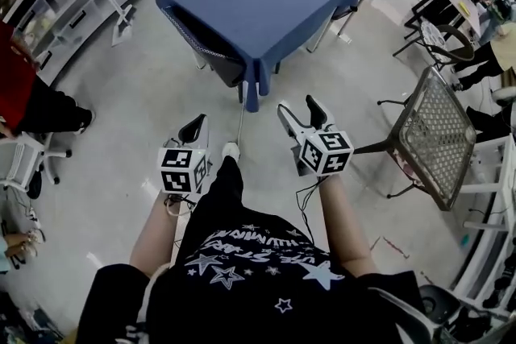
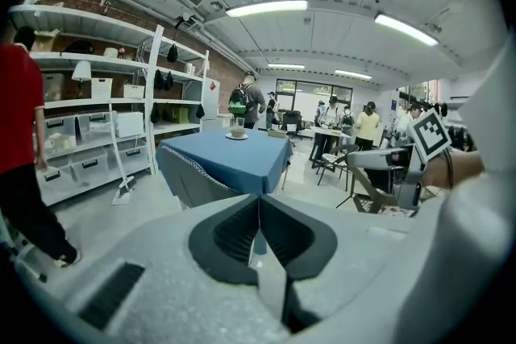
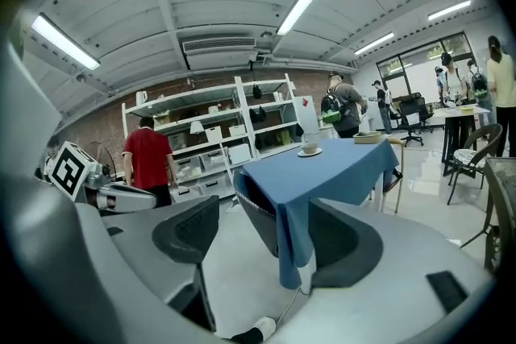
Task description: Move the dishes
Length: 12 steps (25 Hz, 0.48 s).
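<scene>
left claw clenched empty, right claw spread empty, ceiling lights seen only from gripper views

Low in the centre of the head view, the left forearm and right forearm reach forward side by side. The left claw and right claw are apart from each other, both pointing ahead and slightly down. The left claw's 2 jaws are pressed together on nothing; the right claw's 2 jaws stand wide apart, empty
</scene>
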Tool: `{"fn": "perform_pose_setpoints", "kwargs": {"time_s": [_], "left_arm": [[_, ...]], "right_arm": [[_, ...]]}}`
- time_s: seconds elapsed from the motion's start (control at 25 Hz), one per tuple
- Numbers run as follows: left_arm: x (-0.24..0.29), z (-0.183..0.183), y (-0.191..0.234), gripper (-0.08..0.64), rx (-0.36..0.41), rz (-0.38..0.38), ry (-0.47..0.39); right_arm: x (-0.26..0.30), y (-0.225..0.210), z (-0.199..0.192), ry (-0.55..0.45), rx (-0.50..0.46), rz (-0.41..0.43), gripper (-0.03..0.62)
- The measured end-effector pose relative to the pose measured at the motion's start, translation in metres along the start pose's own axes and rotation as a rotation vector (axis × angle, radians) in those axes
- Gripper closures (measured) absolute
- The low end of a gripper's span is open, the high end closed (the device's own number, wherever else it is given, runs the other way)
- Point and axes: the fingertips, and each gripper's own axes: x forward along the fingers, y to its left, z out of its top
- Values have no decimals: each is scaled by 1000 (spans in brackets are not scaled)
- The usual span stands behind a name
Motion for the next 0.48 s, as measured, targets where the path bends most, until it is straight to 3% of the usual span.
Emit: {"fn": "perform_pose_setpoints", "kwargs": {"time_s": [0.48], "left_arm": [[145, 102, 129, 538, -27, -48, -12]], "right_arm": [[172, -44, 84, 31, 17, -81, 264]]}}
